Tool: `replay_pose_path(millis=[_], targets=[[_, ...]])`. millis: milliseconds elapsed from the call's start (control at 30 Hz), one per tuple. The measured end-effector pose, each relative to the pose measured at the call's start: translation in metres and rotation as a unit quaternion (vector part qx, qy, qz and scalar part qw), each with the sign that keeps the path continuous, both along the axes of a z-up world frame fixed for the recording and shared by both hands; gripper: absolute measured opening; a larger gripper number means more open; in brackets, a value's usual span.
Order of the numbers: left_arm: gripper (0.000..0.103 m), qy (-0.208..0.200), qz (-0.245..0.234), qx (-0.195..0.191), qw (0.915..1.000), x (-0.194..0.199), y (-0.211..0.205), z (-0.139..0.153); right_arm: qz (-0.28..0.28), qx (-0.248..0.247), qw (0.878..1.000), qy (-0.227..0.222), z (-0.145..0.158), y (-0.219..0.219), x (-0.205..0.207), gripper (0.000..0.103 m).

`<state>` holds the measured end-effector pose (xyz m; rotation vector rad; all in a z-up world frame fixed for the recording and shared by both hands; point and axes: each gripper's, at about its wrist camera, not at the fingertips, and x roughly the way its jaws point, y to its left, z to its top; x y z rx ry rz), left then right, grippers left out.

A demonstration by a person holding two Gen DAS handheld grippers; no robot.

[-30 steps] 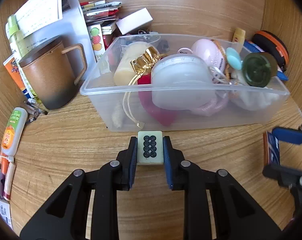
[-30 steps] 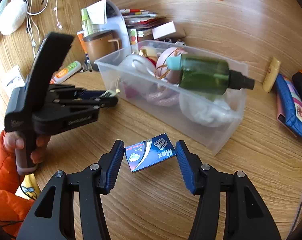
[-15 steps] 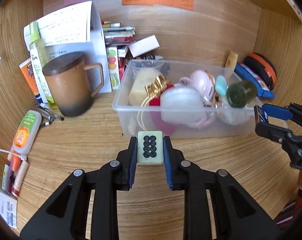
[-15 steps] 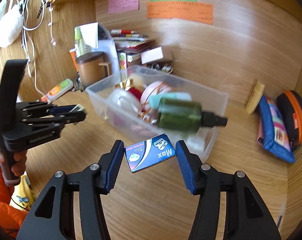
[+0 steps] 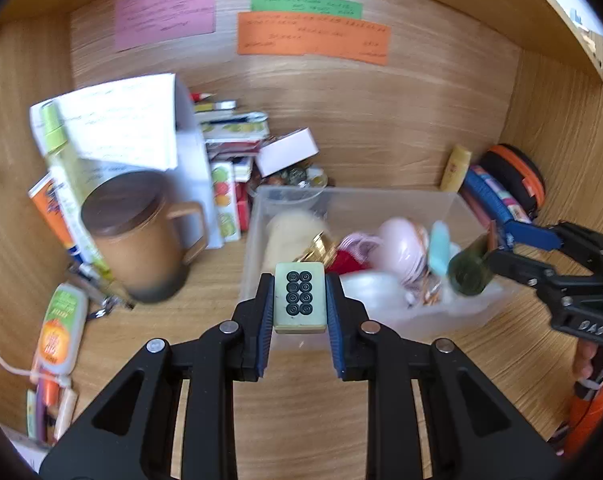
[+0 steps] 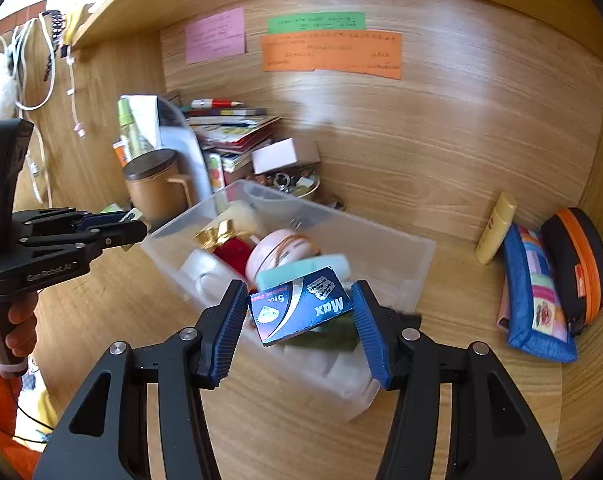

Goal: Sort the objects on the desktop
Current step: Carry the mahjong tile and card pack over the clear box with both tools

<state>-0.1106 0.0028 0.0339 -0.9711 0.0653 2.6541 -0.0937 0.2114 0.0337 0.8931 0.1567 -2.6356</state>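
Left tool (image 5: 300,299) clamped on tile; right tool (image 6: 300,312) clamped on small box.

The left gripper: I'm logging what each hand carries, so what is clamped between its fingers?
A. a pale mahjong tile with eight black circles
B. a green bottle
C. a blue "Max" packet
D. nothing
A: the left wrist view shows the left gripper shut on the mahjong tile, its eight black circles facing the camera.
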Motion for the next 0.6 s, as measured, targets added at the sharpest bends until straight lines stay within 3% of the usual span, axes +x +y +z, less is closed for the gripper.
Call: replay_pose_path(millis=[233, 600], targets=[[0.024, 0.003, -0.032, 0.002, 0.9995, -0.024, 0.033, 0.005, -0.013, -0.006, 1.000, -0.003, 0.003, 0.000, -0.031, 0.050], [0.024, -0.029, -0.060, -0.001, 0.9978, -0.057, 0.070, -0.014, -0.056, -0.011, 0.997, -0.042, -0.018, 0.018, -0.070, 0.050]])
